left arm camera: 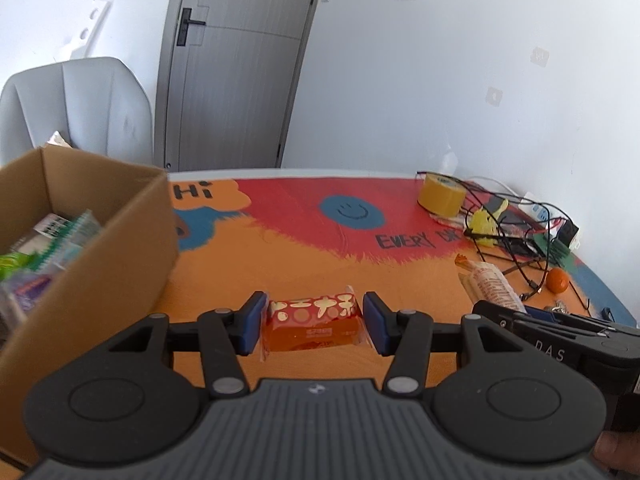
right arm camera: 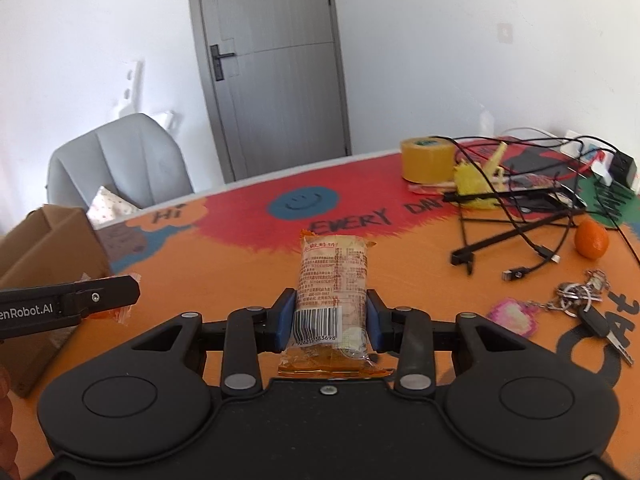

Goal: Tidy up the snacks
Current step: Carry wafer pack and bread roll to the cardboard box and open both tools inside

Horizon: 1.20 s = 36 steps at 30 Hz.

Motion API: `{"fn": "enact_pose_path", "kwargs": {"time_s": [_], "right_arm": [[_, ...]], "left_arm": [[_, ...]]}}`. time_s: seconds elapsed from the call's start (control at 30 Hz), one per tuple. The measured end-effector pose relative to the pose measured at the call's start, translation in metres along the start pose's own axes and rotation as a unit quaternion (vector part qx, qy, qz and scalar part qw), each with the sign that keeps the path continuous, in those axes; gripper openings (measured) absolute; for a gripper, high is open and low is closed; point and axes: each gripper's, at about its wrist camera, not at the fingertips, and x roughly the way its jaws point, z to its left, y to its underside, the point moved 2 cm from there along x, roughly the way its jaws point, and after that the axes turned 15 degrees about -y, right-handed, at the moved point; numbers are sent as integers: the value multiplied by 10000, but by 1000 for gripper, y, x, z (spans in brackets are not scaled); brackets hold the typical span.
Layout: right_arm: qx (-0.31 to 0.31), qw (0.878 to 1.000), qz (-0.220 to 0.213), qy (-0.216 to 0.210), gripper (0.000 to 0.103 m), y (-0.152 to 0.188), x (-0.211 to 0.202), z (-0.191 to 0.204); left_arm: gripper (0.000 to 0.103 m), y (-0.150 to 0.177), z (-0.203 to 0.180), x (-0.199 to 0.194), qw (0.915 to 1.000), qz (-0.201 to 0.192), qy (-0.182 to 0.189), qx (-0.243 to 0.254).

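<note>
Both claws are loaded: the left claw (left arm camera: 314,322) pinches a small red-and-orange snack pack (left arm camera: 314,320) crosswise between its blue pads, and the right claw (right arm camera: 330,320) grips a long clear-wrapped snack bar (right arm camera: 334,292) near its barcode end. The cardboard box (left arm camera: 100,264), already holding packets, sits at about ten o'clock from the left claw on the painted surface (left arm camera: 320,268). This looks like the carry step; next, each snack needs swinging over the box rim before letting go
</note>
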Motion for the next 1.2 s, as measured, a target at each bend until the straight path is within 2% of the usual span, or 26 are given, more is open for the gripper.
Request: {"fn": "enact_pose_path", "kwargs": {"time_s": [0.43, 0.87, 1.2], "right_arm": [[-214, 9985, -184, -470, 37, -15, -2, 52], [-401, 9949, -279, -882, 37, -23, 7, 96], [-548, 9918, -289, -1114, 37, -30, 20, 128]], "left_arm": [[52, -15, 41, -40, 9990, -365, -176, -207], [52, -27, 89, -58, 9967, -557, -332, -492], [52, -33, 136, -64, 9932, -635, -591, -773]]}}
